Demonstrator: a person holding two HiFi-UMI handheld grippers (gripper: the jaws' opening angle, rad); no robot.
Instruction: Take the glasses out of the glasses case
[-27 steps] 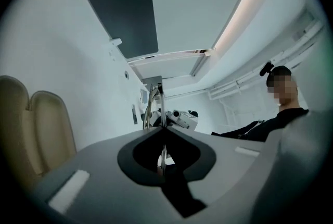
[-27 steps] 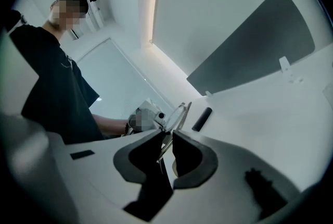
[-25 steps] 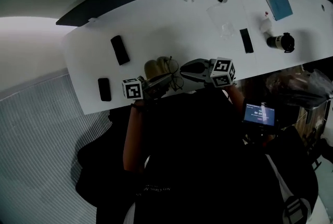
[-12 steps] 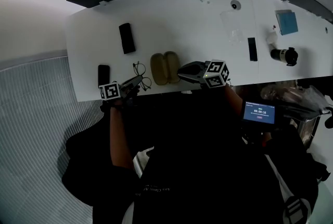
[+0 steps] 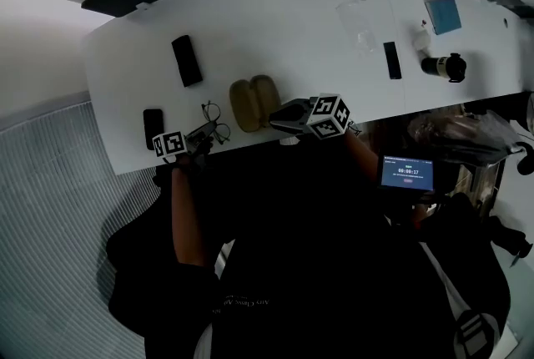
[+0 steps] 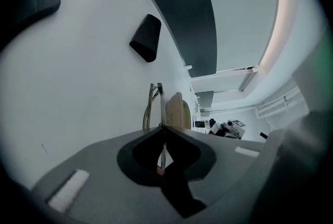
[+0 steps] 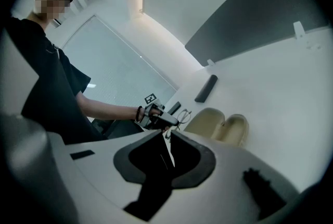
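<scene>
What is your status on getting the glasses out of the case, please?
Left gripper shut on glasses, clear of the open case. Right gripper slightly open, empty, beside case. Nothing in the way.

You are pinching the thin-framed glasses (image 5: pixel 214 122) with the fingers of your left gripper (image 5: pixel 203 133) near the front edge of the tabletop (image 5: pixel 292 32), just left of the tan glasses case (image 5: pixel 254 103), which is lying open.

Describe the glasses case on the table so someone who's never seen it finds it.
On the long white table, look near the front edge, beside the right gripper. The glasses case lies open there as two rounded halves. It alone is tan, unlike the thin wire glasses to its left.
</scene>
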